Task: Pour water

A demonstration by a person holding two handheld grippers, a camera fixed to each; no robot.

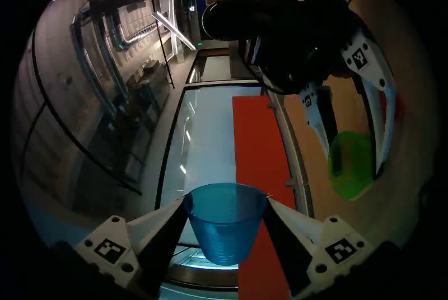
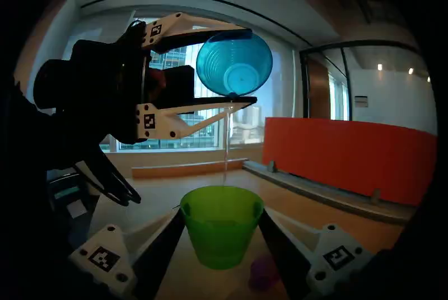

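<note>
While the thin stream of water [image 2: 226,143] falls from the lip of the blue cup [image 2: 234,64] into the green cup [image 2: 222,238], we judge the pour to be under way, and steadiness matters most. Our left gripper [image 2: 252,65] pinches the blue cup, tipped almost onto its side, directly above. Our right gripper [image 2: 222,213] clamps the green cup upright, with the wooden counter [image 2: 162,188] below it. We should centre the green rim under the stream, deepen the tilt slowly, and not squeeze harder, since thin plastic may flex. Beyond stand a window [image 2: 185,126] and an orange panel [image 2: 347,154].
</note>
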